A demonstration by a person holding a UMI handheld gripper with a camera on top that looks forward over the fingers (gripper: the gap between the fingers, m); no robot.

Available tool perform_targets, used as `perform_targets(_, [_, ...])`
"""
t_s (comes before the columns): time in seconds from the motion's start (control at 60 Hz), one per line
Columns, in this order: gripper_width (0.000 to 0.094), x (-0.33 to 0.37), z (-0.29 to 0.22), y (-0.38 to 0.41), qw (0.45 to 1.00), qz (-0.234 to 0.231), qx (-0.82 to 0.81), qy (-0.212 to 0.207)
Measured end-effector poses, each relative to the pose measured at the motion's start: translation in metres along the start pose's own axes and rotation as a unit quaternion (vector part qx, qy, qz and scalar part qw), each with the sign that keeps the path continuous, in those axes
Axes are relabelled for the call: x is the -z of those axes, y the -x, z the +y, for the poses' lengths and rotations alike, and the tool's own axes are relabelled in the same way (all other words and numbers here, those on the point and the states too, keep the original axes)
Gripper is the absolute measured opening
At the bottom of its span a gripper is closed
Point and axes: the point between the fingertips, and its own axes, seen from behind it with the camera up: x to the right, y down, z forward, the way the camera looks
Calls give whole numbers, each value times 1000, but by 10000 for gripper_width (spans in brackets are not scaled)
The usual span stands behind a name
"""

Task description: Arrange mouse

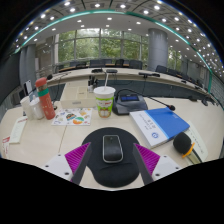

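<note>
Looking along the gripper (112, 165) we see it held low and level over the desk (60, 135), pointing straight out toward the meeting room's windows. Its fingers are spread wide, purple pads (77, 158) angled inward at either side. The mouse (112, 150) sits between them on a round black mouse mat (112, 140), gaps on both sides, so nothing is pinching it. We can't see the hand holding the rig at all. Just beyond the mat stands a paper cup (104, 100) with a green band, a dark pouch (128, 101) beside it. To the right lies a blue book (160, 125), and near it a small black round thing (182, 143). Off left, a red bottle (44, 98) stands among some papers (70, 117)
</note>
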Motion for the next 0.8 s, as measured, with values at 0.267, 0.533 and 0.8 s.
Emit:
perform_targets(0.267, [854, 174, -1, 25, 999, 28, -1, -20])
perform_targets(0.533, [856, 315, 36, 50, 999, 36, 16, -38])
perform_targets(0.8, [856, 375, 63, 56, 998, 40, 20, -44])
